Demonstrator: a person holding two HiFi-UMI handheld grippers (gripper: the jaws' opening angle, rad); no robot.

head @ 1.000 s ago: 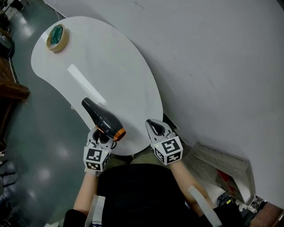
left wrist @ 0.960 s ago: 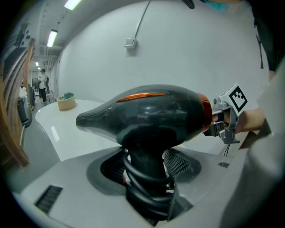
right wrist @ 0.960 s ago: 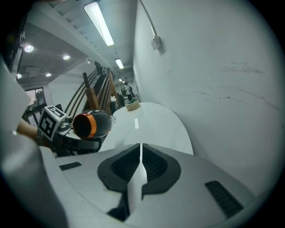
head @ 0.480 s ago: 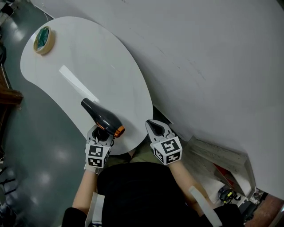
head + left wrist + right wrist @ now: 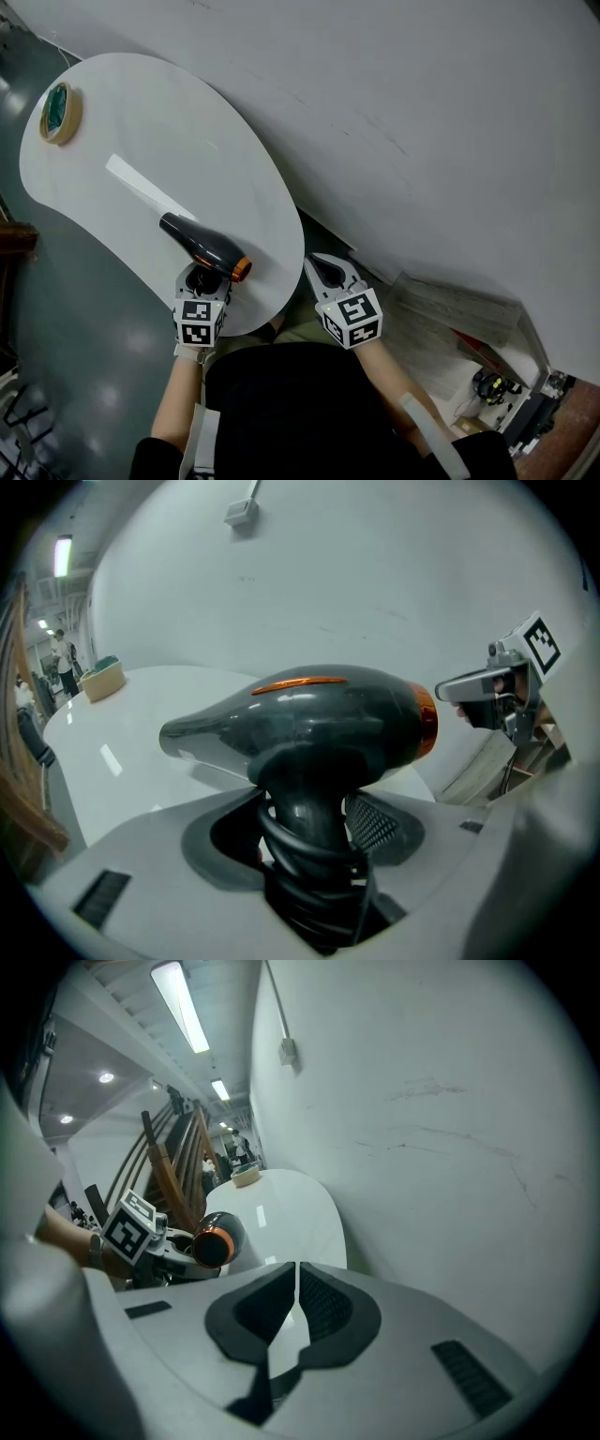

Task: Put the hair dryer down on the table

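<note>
A dark grey hair dryer with an orange ring at its rear is held above the near end of the white oval table. My left gripper is shut on the hair dryer's handle, which has its black cord wound round it; the barrel points toward the far left. In the right gripper view the hair dryer shows at the left. My right gripper hovers just off the table's near right edge, jaws shut with nothing between them.
A roll of tape lies at the table's far left end. A white wall runs along the table's right side. Papers and clutter lie on the floor at the right. Grey floor lies to the left.
The view has shifted, so the table and tape roll sit further left. The hair dryer, still held in my left gripper, now sits lower and flatter over the table's near end.
</note>
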